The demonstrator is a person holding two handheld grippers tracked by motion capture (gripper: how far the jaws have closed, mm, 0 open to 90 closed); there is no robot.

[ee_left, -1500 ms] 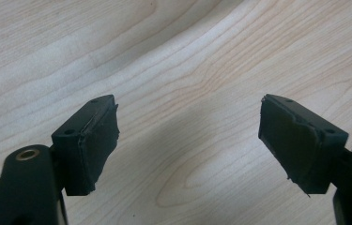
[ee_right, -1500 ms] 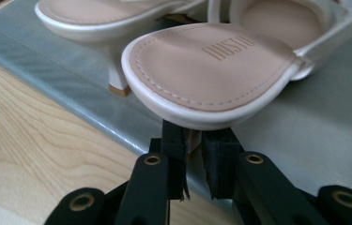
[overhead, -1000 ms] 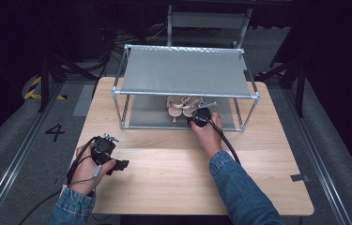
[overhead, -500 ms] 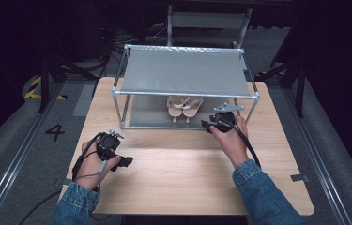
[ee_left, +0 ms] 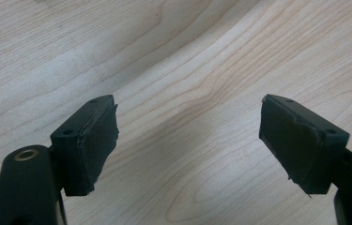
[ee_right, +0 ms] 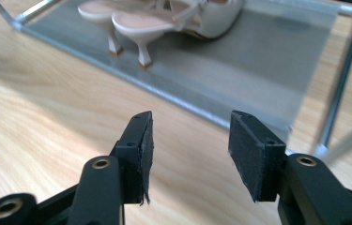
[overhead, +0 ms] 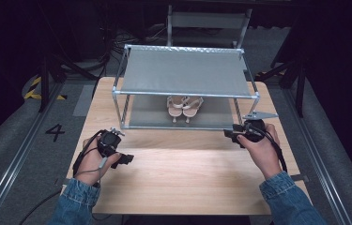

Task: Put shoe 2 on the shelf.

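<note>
Right gripper view: shoes beyond open gripper.

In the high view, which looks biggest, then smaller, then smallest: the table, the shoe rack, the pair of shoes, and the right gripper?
1. Table, biggest.
2. Shoe rack.
3 and 4. Pair of shoes and right gripper: they look about alike, and the gripper sits nearer the camera, so I won't rank them.

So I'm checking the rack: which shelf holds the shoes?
The lower shelf of the rack: the pale heeled shoes stand side by side on it, heels toward the person. The upper shelf is bare.
</note>
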